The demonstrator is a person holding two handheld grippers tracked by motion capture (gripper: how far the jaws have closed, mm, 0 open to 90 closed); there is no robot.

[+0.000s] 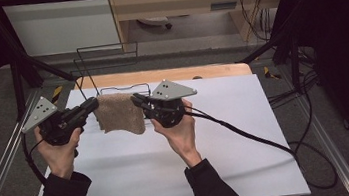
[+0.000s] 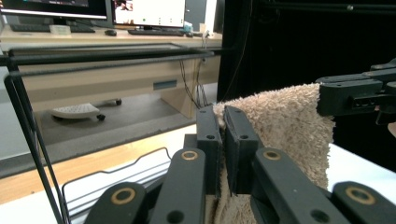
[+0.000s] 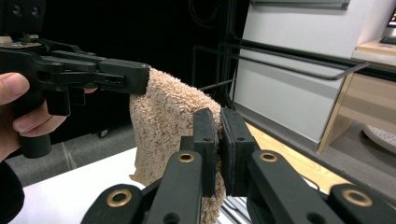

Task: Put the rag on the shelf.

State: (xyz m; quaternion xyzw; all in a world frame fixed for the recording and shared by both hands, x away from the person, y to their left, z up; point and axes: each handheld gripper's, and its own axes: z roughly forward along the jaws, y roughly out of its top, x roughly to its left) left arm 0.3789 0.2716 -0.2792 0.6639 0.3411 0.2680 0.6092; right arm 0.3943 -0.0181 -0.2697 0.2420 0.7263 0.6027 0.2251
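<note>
From the high view, the left tongs (image 1: 93,104) and right tongs (image 1: 136,100) each pinch an upper corner of the beige towel (image 1: 120,113), which hangs above the white desk (image 1: 227,137) just before the wire rack (image 1: 108,66). Bare desk lies near and right.

In the left gripper view, the tongs (image 2: 223,126) clamp the towel's (image 2: 285,121) edge.

In the right gripper view, the tongs (image 3: 220,128) grip the towel's (image 3: 163,126) other corner.
</note>
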